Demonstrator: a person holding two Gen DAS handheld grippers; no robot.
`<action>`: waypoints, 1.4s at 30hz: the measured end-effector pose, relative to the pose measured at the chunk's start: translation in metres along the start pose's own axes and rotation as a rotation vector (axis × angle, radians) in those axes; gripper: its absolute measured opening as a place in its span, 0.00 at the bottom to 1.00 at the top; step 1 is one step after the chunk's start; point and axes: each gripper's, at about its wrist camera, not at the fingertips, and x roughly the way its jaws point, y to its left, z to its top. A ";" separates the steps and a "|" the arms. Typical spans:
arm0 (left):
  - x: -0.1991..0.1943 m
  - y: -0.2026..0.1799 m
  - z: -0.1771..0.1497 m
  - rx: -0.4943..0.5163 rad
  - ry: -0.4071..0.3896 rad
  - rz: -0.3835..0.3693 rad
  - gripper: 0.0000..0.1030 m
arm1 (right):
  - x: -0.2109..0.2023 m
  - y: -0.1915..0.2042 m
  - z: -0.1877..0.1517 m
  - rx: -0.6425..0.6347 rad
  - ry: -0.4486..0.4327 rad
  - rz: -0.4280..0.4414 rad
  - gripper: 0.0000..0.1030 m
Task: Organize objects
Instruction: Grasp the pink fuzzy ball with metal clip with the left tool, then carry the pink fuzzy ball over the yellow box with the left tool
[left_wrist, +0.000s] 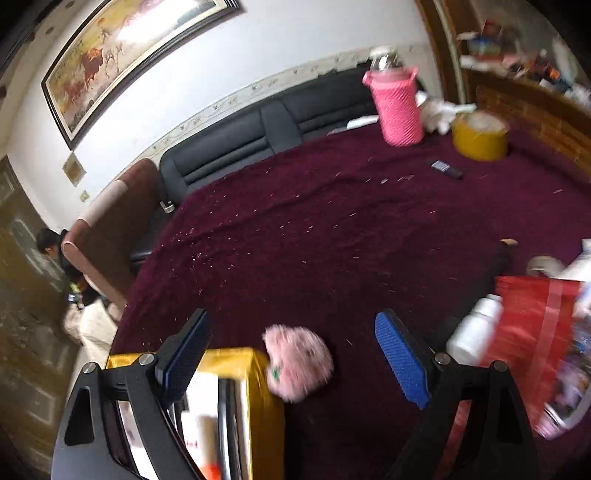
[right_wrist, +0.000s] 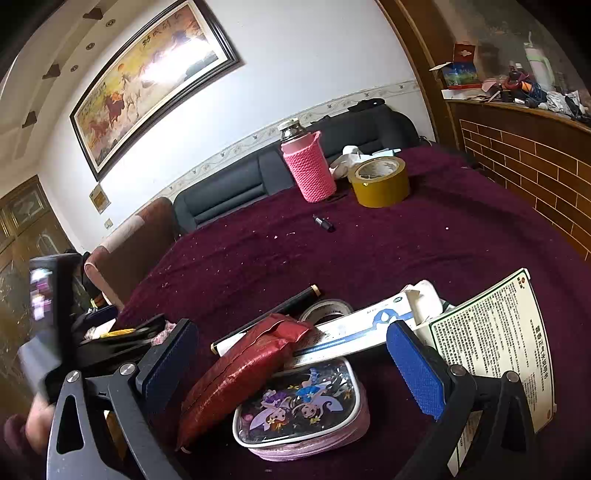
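In the left wrist view my left gripper (left_wrist: 295, 354) is open above the maroon tablecloth (left_wrist: 332, 221). A fuzzy pink pouch (left_wrist: 297, 360) lies between its fingers, untouched. A yellow box (left_wrist: 236, 402) sits under the left finger. A white bottle (left_wrist: 474, 328) and a red bag (left_wrist: 532, 332) lie at the right. In the right wrist view my right gripper (right_wrist: 295, 369) is open over a red pouch (right_wrist: 240, 373) and a cartoon pencil case (right_wrist: 299, 406). A white-blue box (right_wrist: 354, 332), a tape ring (right_wrist: 325, 308) and a printed leaflet (right_wrist: 491, 332) lie behind.
A pink knitted flask (right_wrist: 308, 168), a yellow tape roll (right_wrist: 380, 181) and a small dark tube (right_wrist: 323, 223) stand at the table's far side. A black sofa (right_wrist: 229, 192) and brown chair (right_wrist: 136, 240) are beyond. A brick counter (right_wrist: 524, 158) is at right.
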 end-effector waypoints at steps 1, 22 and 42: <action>0.016 0.000 0.004 -0.005 0.049 0.007 0.87 | 0.001 0.000 0.000 0.000 0.003 -0.002 1.00; 0.017 0.011 0.006 -0.045 0.135 -0.274 0.74 | 0.009 -0.013 0.002 0.043 0.059 -0.015 1.00; -0.021 0.006 -0.024 -0.166 0.077 -0.383 0.29 | 0.009 -0.015 0.003 0.033 0.048 -0.032 1.00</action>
